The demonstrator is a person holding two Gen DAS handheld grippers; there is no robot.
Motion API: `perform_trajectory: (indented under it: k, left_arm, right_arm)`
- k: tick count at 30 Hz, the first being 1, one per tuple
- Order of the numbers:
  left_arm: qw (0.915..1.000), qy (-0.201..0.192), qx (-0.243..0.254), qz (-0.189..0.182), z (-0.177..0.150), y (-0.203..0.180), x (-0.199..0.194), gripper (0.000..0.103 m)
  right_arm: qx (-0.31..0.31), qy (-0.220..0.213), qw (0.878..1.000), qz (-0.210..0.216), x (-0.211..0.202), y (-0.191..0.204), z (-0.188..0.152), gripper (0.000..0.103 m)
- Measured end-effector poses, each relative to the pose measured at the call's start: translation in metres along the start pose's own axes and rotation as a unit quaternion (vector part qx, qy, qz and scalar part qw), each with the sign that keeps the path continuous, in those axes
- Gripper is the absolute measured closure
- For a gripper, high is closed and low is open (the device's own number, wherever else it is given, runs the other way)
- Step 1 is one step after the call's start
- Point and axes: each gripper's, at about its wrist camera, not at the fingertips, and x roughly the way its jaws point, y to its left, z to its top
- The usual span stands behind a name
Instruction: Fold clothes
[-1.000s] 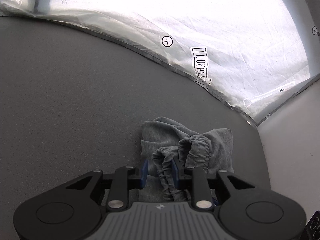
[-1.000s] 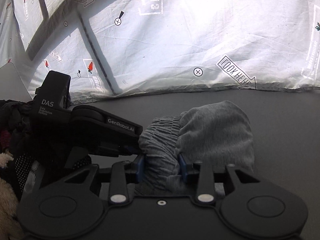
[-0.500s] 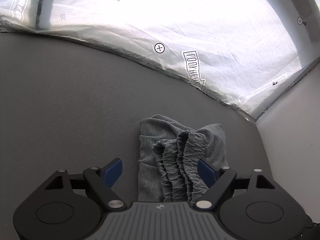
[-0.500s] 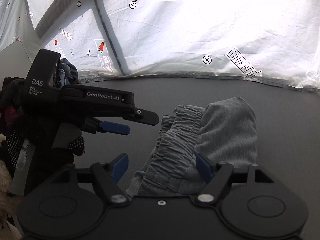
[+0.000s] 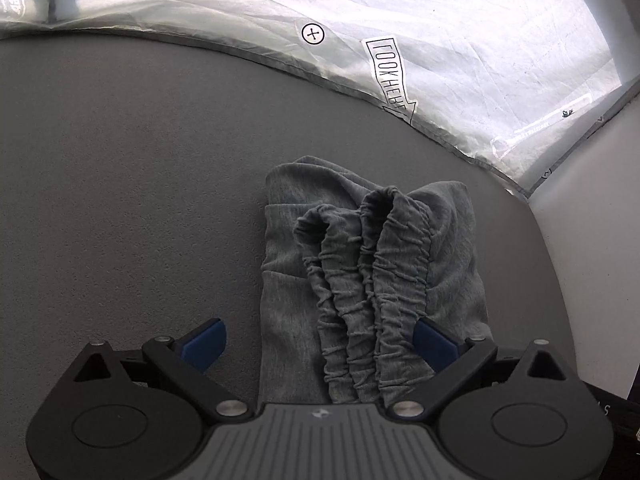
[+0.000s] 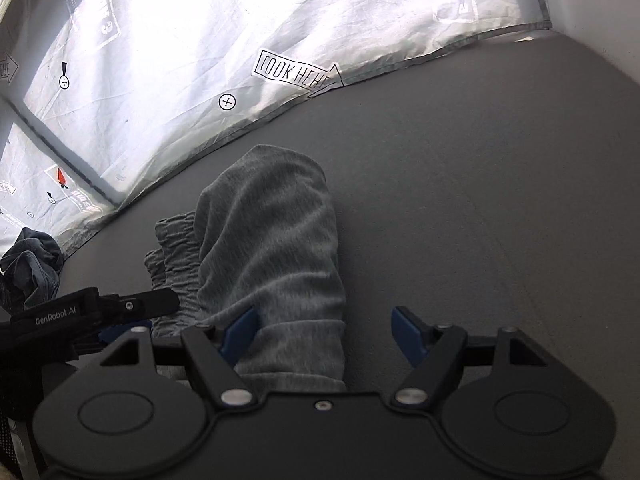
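On grey tabletop (image 5: 120, 200): folded grey garment (image 5: 372, 264), no container visible.

Near end of grey garment (image 5: 372, 280) behind left gripper (image 5: 320, 344) body.

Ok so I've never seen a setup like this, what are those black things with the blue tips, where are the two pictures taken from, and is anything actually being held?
Those are two hand-held grippers; a person carries one in each hand. Each has a small camera looking forward along its two blue-padded fingers, so each picture is a gripper's own view. In the left view, the left gripper has its jaws spread wide, having just opened, with the grey garment lying between the pads but not pinched. In the right view, the right gripper has also just opened, and the garment's edge lies loosely by one pad. Nothing is held. The garment, a bunched grey piece with an elastic waistband, rests on a grey table. Behind it hangs a white printed sheet, and a dark cloth lies at the table's left.
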Motion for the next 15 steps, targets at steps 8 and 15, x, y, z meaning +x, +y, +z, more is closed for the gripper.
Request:
perform_trajectory:
  k: [8, 15]
  left_arm:
    - [0.9999, 0.003, 0.006, -0.012, -0.008, -0.002, 0.008, 0.034]
    - [0.9999, -0.016, 0.006, 0.0, -0.012, -0.033, -0.005, 0.065]
  right_arm:
    - [0.0, 0.027, 0.999, 0.02, 0.027, 0.016, 0.01, 0.042]
    - [-0.07, 0.033, 0.997, -0.018, 0.016, 0.044, 0.014, 0.079]
